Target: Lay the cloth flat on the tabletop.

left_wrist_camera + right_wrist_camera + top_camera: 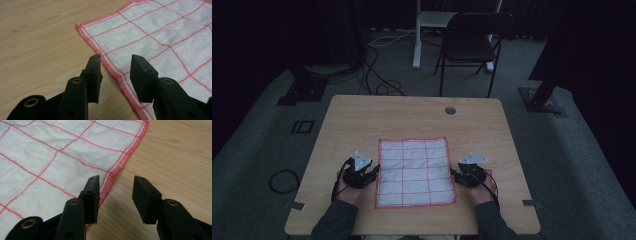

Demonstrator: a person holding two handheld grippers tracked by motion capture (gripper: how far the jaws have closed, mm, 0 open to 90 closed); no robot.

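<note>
A white cloth [414, 171] with a red grid and red stitched hem lies flat in the middle of the wooden table [362, 115]. My left gripper [375, 171] sits at the cloth's left edge; in the left gripper view [115, 66] its jaws stand open astride the hem of the cloth [160, 37], with nothing pinched. My right gripper [455, 173] sits at the right edge. In the right gripper view [116, 187] its jaws are open just over the hem of the cloth [62, 157], one jaw above fabric, the other above bare wood.
A round grommet [450, 110] is set in the table near its far edge. Beyond the table stand a black folding chair [472, 40] and a white desk leg [417, 35]. Cables [377, 75] lie on the grey floor.
</note>
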